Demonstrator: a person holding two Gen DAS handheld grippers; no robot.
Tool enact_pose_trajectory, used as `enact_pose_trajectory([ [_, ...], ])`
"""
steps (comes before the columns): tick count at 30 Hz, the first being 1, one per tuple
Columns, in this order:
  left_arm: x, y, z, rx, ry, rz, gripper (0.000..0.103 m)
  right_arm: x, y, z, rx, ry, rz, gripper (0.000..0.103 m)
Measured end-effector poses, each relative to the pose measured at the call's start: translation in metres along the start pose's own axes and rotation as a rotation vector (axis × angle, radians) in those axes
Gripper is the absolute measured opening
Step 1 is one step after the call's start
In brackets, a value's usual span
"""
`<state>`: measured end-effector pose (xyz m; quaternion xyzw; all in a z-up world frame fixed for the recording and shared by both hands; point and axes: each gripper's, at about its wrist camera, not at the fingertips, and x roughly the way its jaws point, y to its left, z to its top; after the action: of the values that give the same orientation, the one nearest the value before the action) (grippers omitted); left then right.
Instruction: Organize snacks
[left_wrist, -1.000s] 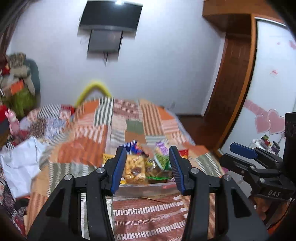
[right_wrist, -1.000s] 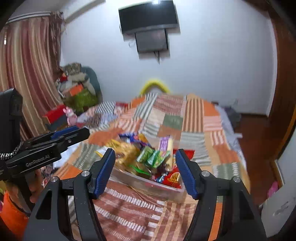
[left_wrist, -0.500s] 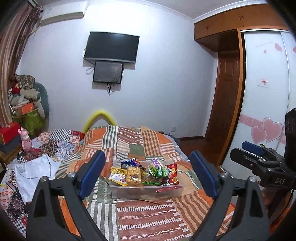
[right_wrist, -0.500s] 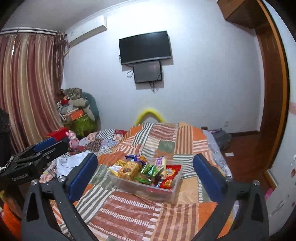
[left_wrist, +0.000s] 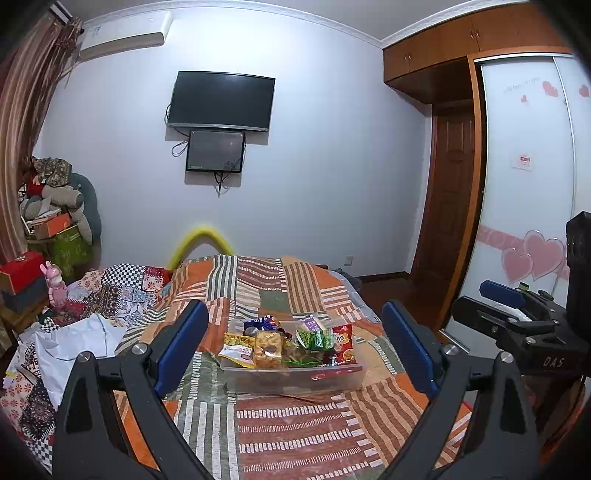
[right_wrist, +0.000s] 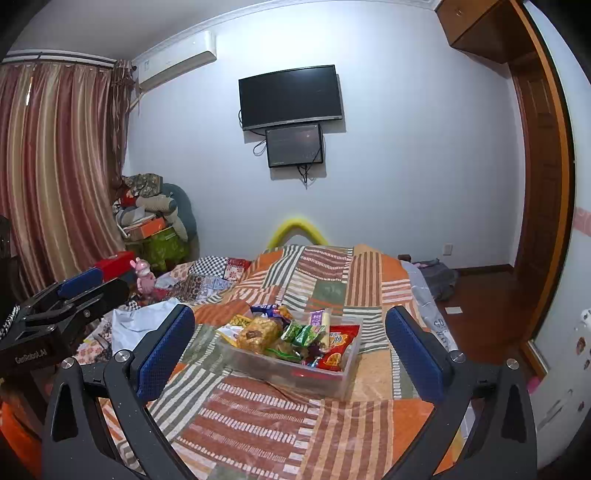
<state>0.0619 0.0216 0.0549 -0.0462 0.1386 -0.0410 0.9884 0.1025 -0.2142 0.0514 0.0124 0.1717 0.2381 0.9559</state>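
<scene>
The snack box (left_wrist: 291, 373) sits on the bed (left_wrist: 295, 435) at twelve o'clock, well beyond both tools; left tool (left_wrist: 293, 347) and right tool (right_wrist: 290, 354) gape wide, empty.

Legible text, both wrist views.

1. "DAS": white letters on the black body of the right gripper (left_wrist: 532, 328), seen at 3 o'clock in the left wrist view.
2. "GenRobot.AI": white letters on the black body of the left gripper (right_wrist: 70, 295), at 9 o'clock in the right wrist view.
3. Red snack bag (right_wrist: 338, 349) in the clear bin (right_wrist: 288, 373): large white characters on its front, too small to read. Other packets: print not legible.
4. Red-printed label (left_wrist: 523, 161) on the wardrobe door (left_wrist: 528, 192), 2 o'clock: unreadable.
</scene>
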Motion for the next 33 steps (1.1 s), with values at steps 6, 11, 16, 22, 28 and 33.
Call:
enact_pose_trajectory([
  [6, -0.0001, -0.0008, -0.0028, 0.011, 0.006, 0.001, 0.099, -0.0021, 0.0006, -0.0013, 0.001, -0.007, -0.005, 0.103],
  [11, -0.0008, -0.0029, -0.0046, 0.014, -0.012, 0.018, 0.101, -0.0034, 0.0015, -0.0011, -0.003, -0.008, -0.004, 0.103],
  [16, -0.0001, -0.0052, -0.005, 0.015, -0.011, 0.014, 0.102, -0.0045, 0.001, -0.0011, 0.001, -0.014, -0.003, 0.103],
  [22, -0.0004, -0.0064, -0.0053, 0.018, -0.011, 0.011, 0.103, -0.0046, -0.0008, -0.0006, 0.007, -0.016, -0.006, 0.103],
  [28, -0.0007, -0.0067, -0.0046, 0.022, -0.012, 0.006, 0.103, -0.0055, -0.001, -0.0007, 0.007, -0.017, -0.011, 0.103],
  [33, -0.0001, -0.0065, -0.0047, 0.025, -0.007, -0.001, 0.103, -0.0051, -0.0013, -0.0009, 0.008, -0.017, -0.01, 0.103],
])
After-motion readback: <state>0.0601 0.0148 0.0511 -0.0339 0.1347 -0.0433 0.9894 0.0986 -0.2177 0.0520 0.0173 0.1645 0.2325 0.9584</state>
